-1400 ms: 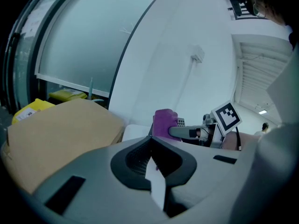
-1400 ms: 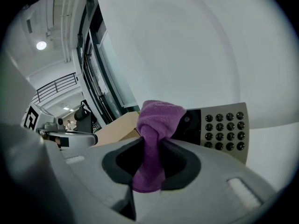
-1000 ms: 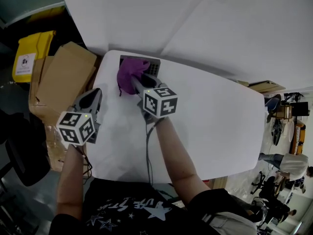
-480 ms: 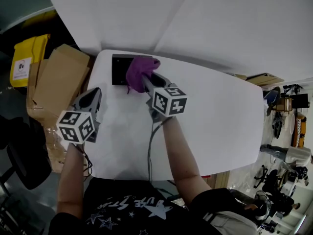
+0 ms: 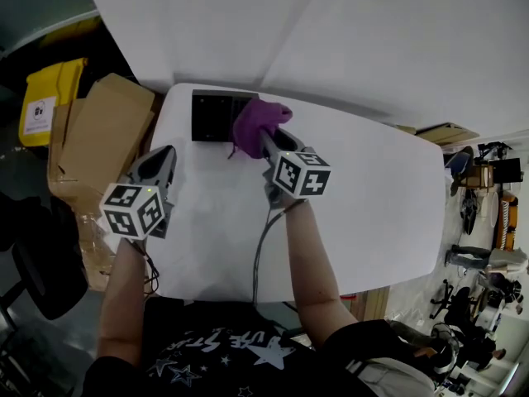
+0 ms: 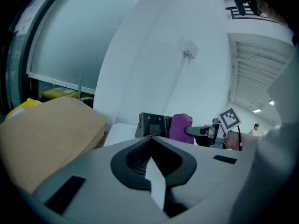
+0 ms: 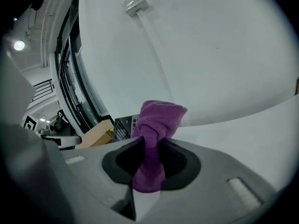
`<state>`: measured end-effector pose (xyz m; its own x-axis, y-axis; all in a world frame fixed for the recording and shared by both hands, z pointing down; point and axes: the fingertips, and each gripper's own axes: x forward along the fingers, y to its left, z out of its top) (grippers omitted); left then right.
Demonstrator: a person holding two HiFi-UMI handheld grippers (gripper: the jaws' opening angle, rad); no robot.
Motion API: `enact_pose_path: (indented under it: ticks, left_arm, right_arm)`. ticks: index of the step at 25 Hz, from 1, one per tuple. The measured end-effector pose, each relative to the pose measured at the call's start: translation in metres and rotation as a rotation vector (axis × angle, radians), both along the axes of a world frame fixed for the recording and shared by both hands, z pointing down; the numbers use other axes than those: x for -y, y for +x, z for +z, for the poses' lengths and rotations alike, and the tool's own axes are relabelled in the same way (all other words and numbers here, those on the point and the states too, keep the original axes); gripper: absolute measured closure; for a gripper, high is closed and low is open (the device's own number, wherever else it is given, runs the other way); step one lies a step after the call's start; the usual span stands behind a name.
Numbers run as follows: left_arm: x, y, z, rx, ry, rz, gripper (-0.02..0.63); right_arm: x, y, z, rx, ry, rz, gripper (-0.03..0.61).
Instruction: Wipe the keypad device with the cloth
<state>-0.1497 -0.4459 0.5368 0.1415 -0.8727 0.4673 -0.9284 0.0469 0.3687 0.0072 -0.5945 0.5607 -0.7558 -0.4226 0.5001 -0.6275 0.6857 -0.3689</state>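
R gripper (image 5: 269, 141), fingers clamped on cloth (image 5: 258, 124), slid right to keypad device (image 5: 213, 116) edge; L gripper (image 5: 164, 157) fingers together

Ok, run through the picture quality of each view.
Head view: evenly lit, table edges bowed by the wide lens, cloth and keypad clear. Left gripper view: fisheye, black corners, bluish cast, near jaws soft. Right gripper view: same fisheye vignette, cloth sharp, a lamp glaring top left.

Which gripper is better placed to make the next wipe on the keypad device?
Right. The right gripper is shut on the purple cloth, beside the keypad device. The left gripper is shut, empty, farther back.
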Motion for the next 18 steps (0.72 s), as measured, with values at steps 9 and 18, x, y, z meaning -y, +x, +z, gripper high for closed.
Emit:
enact_pose_path:
  ticks: [9, 18]
  left_arm:
    - [-0.025, 0.003, -0.014, -0.020, 0.037, 0.029, 0.606]
    - [-0.062, 0.011, -0.040, -0.033, 0.086, 0.114, 0.607]
  right_arm:
    - [-0.031, 0.015, -0.027, 0.005, 0.041, 0.043, 0.486]
    - [-0.094, 0.031, -0.070, 0.004, 0.102, 0.108, 0.486]
